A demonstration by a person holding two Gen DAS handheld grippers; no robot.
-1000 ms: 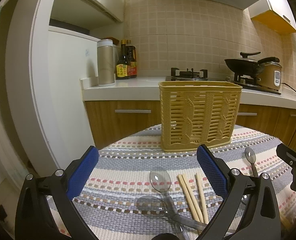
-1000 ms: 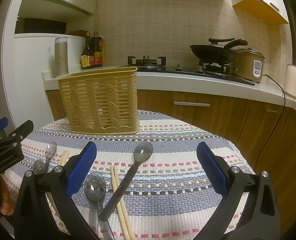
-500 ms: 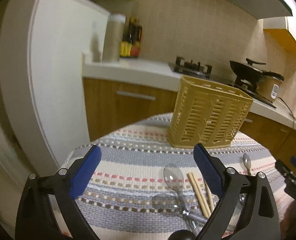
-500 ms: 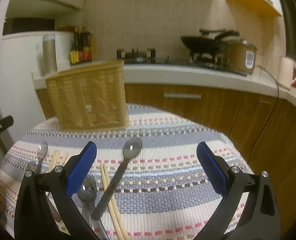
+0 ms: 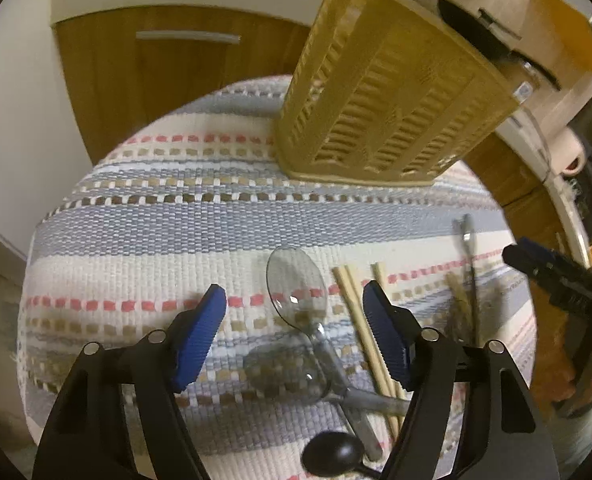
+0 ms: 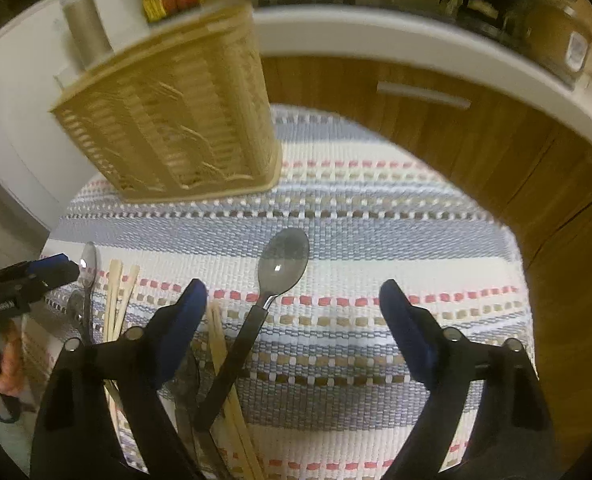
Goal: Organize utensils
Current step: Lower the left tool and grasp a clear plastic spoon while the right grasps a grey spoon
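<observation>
On the striped woven tablecloth (image 5: 156, 216), both grippers tilt down over scattered utensils, jaws narrowing on nothing.

From the left wrist, the left gripper (image 5: 294, 312) has its blue-padded jaws closing, unclenched, with the bowl of a clear plastic spoon (image 5: 296, 288) between them but untouched; a second clear spoon (image 5: 288, 372) lies crossed just below it, a pair of pale wooden chopsticks (image 5: 360, 320) runs beside the right pad, and a tan slotted plastic utensil basket (image 5: 388, 100) stands upright at the cloth's far edge. From the right wrist, the right gripper (image 6: 292, 308) is likewise closing and gripping nothing, a black-handled metal spoon (image 6: 282, 264) lying between its fingers, chopsticks at the left pad, the basket far left.
</observation>
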